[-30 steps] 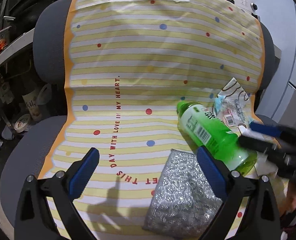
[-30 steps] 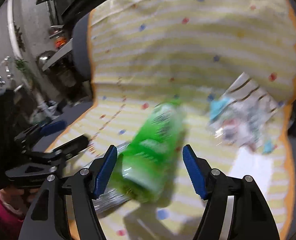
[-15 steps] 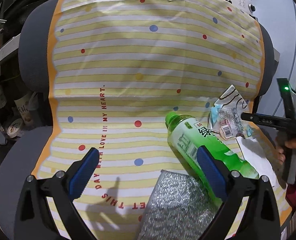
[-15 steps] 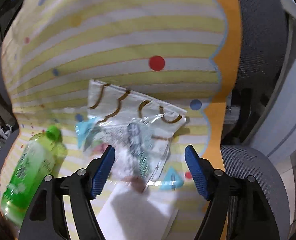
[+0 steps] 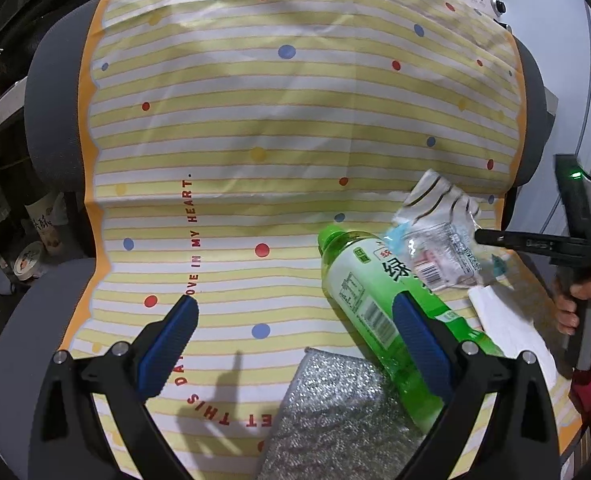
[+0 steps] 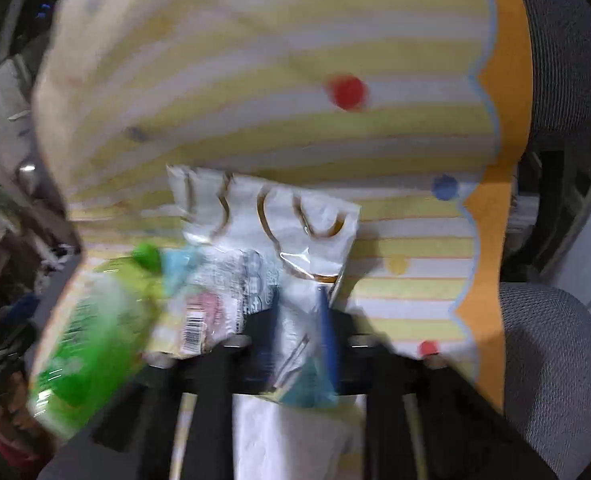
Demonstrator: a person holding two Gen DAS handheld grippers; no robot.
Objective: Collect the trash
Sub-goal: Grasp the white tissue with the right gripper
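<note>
The right gripper [image 6: 295,336] pinches the wrapper [image 6: 271,240] at its thin edge, so the slick film could slip free. The left gripper [image 5: 291,336] hangs with fingers apart, and the bottle [image 5: 379,312] at its 2 o'clock touches the wrapper and could roll.

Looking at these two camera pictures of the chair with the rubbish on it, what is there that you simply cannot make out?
- Right wrist view: motion blur smears the wrapper and green bottle; its label is unreadable there.
- Left wrist view: the right gripper shows edge-on, so how its fingers meet the wrapper is unclear.
- Left wrist view: the silver pouch is cut off by the bottom edge.
- Left wrist view: the cloth's red lettering is partly hidden behind the left gripper.
</note>
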